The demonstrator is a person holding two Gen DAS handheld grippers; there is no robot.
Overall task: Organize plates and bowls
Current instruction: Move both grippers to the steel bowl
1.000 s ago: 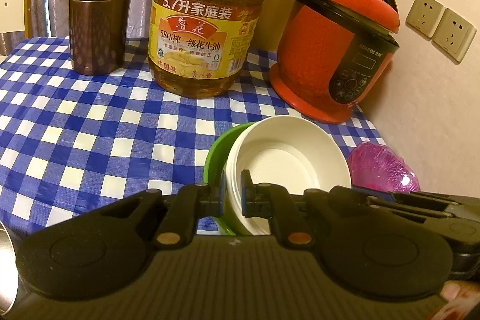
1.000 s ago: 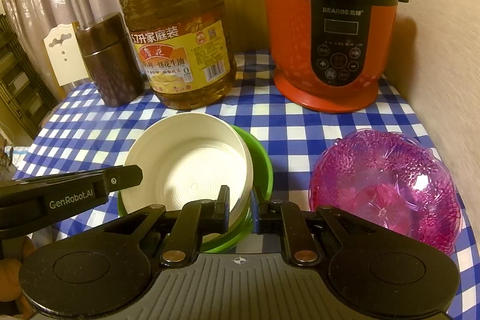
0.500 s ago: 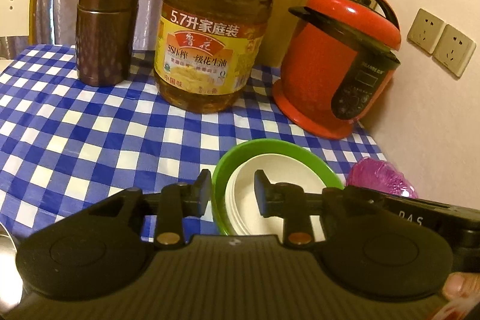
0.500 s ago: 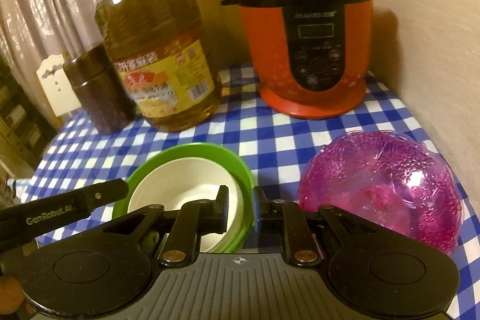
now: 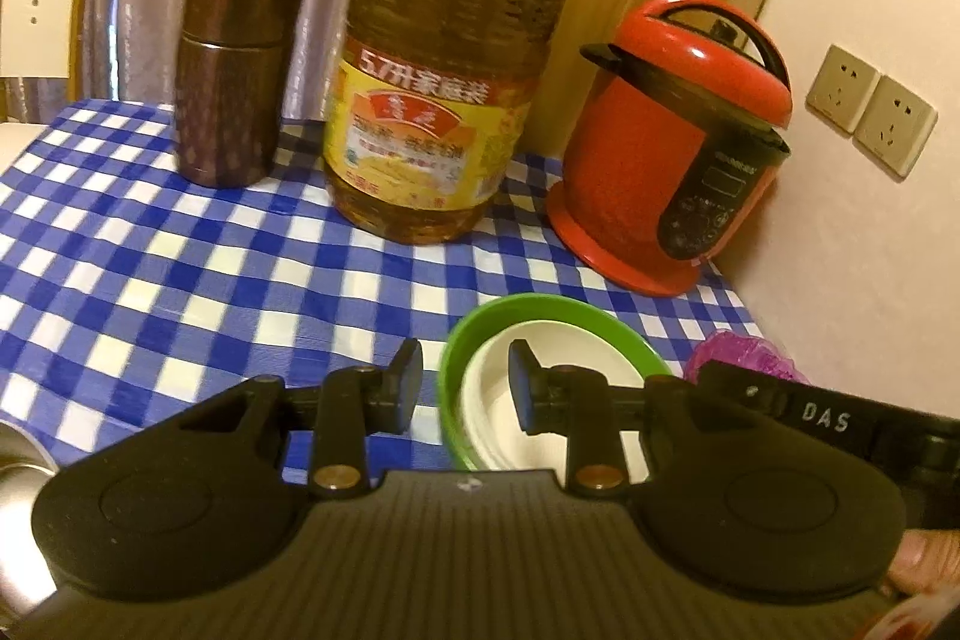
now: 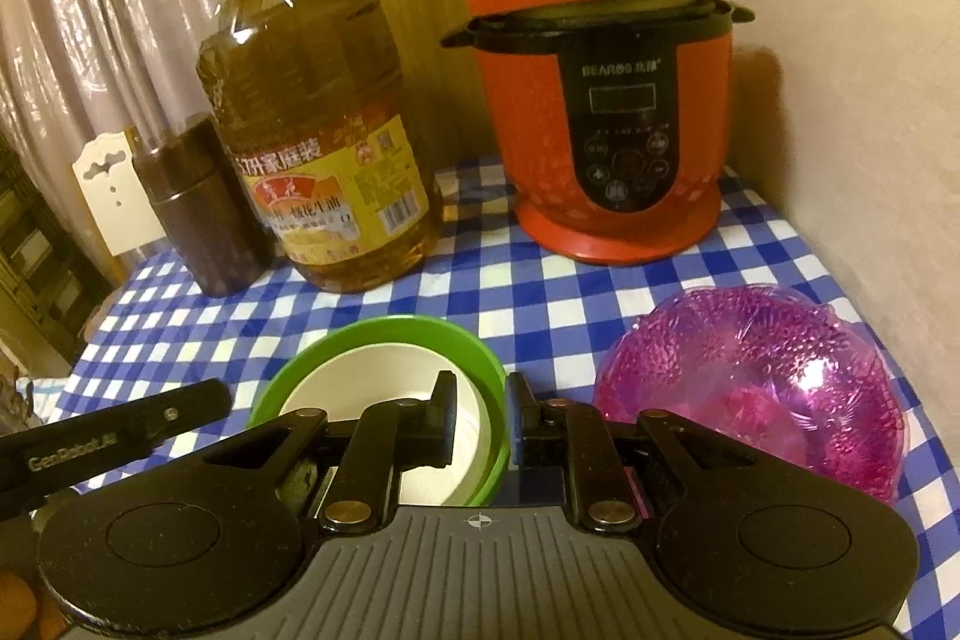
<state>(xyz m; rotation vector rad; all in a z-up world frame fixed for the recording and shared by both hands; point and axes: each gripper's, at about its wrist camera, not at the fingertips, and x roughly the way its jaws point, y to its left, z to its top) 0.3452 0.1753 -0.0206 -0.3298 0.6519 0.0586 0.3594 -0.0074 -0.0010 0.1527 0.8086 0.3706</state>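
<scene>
One white bowl (image 5: 573,340) now down inside one green bowl (image 5: 528,305); left claw (image 5: 465,376) spread, right claw (image 6: 480,403) unclear.

"5.7升家庭装" is printed in white on the red band of the oil jug (image 5: 444,100) label; smaller label txt is too blurred to be read. "BEAR" plus unclear chars is seen on the cooker (image 6: 606,112) panel. "GenRobot.AI" is marked on the left gripper (image 6: 120,436) arm, "DAS" on the right gripper (image 5: 828,418) arm.
</scene>
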